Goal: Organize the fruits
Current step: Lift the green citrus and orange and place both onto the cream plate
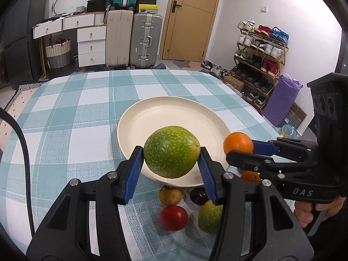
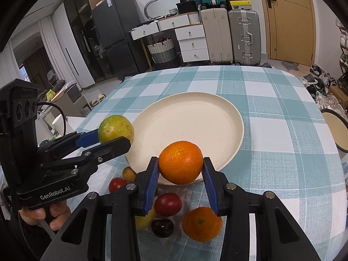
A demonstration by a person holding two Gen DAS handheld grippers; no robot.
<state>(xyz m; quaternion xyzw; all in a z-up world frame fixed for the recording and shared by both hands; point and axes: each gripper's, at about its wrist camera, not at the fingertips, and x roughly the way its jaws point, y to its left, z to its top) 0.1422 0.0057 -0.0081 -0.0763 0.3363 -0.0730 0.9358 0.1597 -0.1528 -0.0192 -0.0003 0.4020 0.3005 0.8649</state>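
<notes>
Checked teal-and-white cloth covers the worktop (image 1: 65,113), suitcases, a door and a shoe rack behind it

Left wrist view: left claw (image 1: 171,158) is pinching the speckled green fruit (image 1: 171,152) across its widest part, blue pads flat on both flanks. It hangs over the near rim of the cream plate (image 1: 174,113), whose bed is bare. Below the claw, loose on the cloth: a small yellow fruit (image 1: 170,195), a red tomato (image 1: 173,217), a dark cherry-like fruit (image 1: 198,195) and a second green fruit (image 1: 209,217), partly hidden by a finger. Right claw (image 1: 241,150) comes in from the side, clamped on an orange (image 1: 238,144)

Right wrist view: right claw (image 2: 181,167) grips the orange (image 2: 180,162) at its equator, also over the near plate rim (image 2: 237,117). Under it sit another orange (image 2: 202,224), a red tomato (image 2: 168,204), the dark fruit (image 2: 162,228); a second red one (image 2: 117,184) and the small yellow fruit (image 2: 129,173) lie further left. Left claw (image 2: 113,138) holds the green fruit (image 2: 116,128) beside the plate's left edge

Handling, my read: both look light, firm-skinned, round, so they'll roll once released; set low on the plate bed. Orange peel gives a little, waxy green skin may slip. Take the tomatoes and the dark fruit softly, mid-body
</notes>
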